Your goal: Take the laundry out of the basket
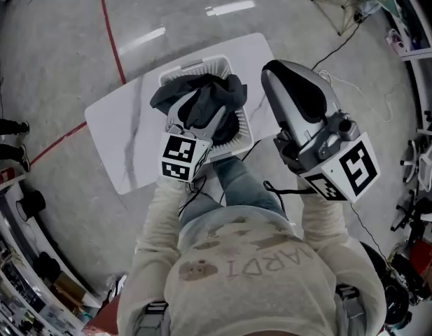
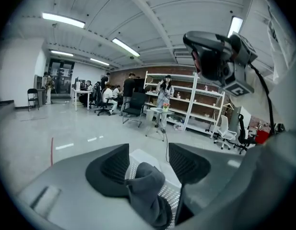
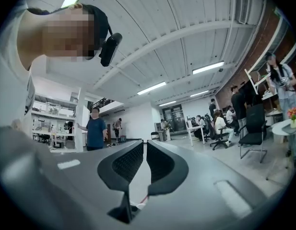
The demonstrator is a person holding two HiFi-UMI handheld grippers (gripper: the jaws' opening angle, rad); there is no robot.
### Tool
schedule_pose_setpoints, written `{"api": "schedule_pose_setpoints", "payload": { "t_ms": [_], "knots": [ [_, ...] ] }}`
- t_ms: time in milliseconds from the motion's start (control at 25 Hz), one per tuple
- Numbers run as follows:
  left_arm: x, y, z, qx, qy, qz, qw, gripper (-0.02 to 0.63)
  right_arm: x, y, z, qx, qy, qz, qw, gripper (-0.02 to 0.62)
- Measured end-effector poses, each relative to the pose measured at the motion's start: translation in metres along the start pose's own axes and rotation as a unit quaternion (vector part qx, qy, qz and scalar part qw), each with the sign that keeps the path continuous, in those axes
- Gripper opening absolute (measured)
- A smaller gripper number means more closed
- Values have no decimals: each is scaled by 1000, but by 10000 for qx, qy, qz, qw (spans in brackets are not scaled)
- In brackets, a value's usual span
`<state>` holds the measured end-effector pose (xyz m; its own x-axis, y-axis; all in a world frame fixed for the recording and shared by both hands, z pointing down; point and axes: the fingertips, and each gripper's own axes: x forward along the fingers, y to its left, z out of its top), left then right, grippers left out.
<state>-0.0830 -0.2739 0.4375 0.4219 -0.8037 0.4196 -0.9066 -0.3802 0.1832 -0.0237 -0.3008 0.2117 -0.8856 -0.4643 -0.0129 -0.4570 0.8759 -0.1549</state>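
Note:
A white mesh laundry basket (image 1: pixel 201 66) stands on a white marble-patterned table (image 1: pixel 121 135). A dark grey garment (image 1: pixel 201 95) is bunched above the basket, draped over my left gripper (image 1: pixel 200 114), whose tips it hides. In the left gripper view the garment (image 2: pixel 147 183) hangs between the jaws of my left gripper (image 2: pixel 148 158), held against the left one, with the basket (image 2: pixel 170 193) below. My right gripper (image 1: pixel 275 75) is raised to the right of the basket, apart from it. In the right gripper view my right gripper (image 3: pixel 144 150) is shut with nothing between its jaws.
A red line (image 1: pixel 112 37) runs across the grey floor behind the table. A black cable (image 1: pixel 335 51) trails at the back right. Someone's legs (image 1: pixel 7 127) stand at the far left. Shelving, office chairs and people (image 2: pixel 164 92) fill the room beyond.

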Motion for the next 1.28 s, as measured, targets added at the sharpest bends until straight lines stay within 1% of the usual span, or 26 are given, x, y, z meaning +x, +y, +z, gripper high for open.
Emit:
{"api": "schedule_pose_setpoints", "payload": {
  "t_ms": [80,240,480,680,840,960,1120,1280],
  "knots": [
    [18,4,-18,46,262,8,9996,261,3,-8,-5,56,53,84,9999,48],
    [54,12,-56,307,766,-93,9966,287,10,-27,-20,157,144,183,9996,48],
    [93,19,-115,532,1569,-294,9857,325,14,-47,-50,276,302,269,9988,48],
    [119,20,-161,772,2156,-529,9720,347,16,-56,-76,464,431,302,9975,48],
    [136,18,-193,937,2505,-684,9611,354,16,-63,-84,651,363,254,9969,48],
    [146,21,-216,976,2767,-748,9530,359,12,-72,-88,534,404,182,9976,48],
    [155,30,-253,887,3119,-713,9433,373,5,-83,-98,281,455,86,9985,48],
    [159,43,-296,919,3505,-698,9294,384,0,-94,-117,228,423,-106,9988,48]
  ]
}}
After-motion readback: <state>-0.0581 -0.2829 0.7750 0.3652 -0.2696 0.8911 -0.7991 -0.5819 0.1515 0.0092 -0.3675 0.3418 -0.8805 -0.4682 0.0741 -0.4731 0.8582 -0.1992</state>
